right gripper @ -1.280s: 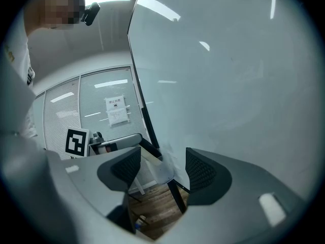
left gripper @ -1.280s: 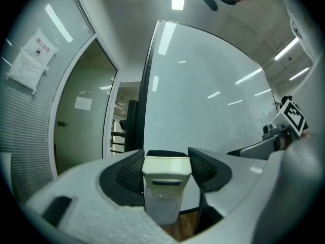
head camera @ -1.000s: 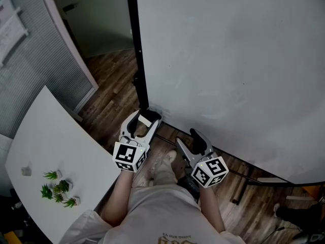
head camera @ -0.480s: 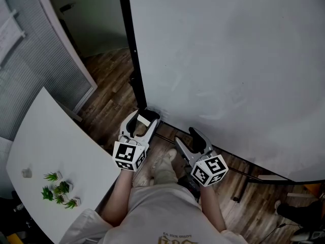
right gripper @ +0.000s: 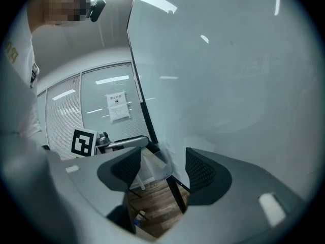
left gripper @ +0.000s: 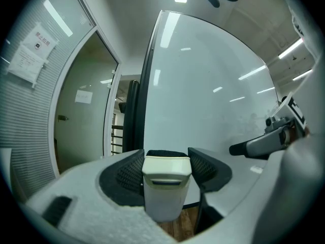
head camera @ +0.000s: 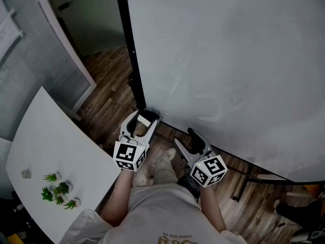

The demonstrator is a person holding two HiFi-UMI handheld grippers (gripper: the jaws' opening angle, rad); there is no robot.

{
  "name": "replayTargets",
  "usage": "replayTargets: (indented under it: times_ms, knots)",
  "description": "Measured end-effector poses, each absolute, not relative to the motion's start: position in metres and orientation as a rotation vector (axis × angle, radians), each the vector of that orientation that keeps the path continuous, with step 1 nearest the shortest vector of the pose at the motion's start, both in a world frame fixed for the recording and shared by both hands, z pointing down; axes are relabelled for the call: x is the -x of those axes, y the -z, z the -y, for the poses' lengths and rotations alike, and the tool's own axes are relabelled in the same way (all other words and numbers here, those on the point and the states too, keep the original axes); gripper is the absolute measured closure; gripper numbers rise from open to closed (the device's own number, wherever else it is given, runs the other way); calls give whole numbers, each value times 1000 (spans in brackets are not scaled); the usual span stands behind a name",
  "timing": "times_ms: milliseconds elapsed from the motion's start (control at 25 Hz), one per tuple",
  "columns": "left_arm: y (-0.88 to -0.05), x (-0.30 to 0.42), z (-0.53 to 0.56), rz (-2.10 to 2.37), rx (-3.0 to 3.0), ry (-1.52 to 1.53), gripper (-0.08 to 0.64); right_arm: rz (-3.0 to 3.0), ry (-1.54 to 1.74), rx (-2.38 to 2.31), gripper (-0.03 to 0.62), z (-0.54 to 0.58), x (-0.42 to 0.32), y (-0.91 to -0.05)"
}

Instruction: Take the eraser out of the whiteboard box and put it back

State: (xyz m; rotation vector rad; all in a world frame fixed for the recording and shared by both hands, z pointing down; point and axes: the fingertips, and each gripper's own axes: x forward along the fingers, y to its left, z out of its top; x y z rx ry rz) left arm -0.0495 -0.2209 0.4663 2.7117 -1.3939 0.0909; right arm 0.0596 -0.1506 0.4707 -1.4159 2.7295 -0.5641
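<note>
- The left gripper (left gripper: 166, 154) has its jaws clamped on the eraser (left gripper: 163, 189). The cream block stands upright between the ribbed pads, with its dark felt edge facing the whiteboard (head camera: 228, 60).
- The right gripper (head camera: 186, 139) has its jaws spread wide with nothing between them; only the floor and the board's frame show through the gap.
- Both forearms reach forward from the person's body, side by side. The grippers point roughly level at the board's lower left corner, the left one nearer to it.
- The eraser is out of the box (right gripper: 152, 164), a pale open tray at that corner, just ahead of the left gripper. I cannot tell what is in it.
- Off to the left, a white table (head camera: 51, 146) carries small green plants (head camera: 60, 188).
</note>
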Motion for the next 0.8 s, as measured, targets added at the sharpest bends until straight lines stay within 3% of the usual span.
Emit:
replayTargets:
  times_ms: [800]
  knots:
    - [-485, 42, 233, 1385, -2702, -169, 291, -2739, 602, 1428, 318, 159, -60, -481]
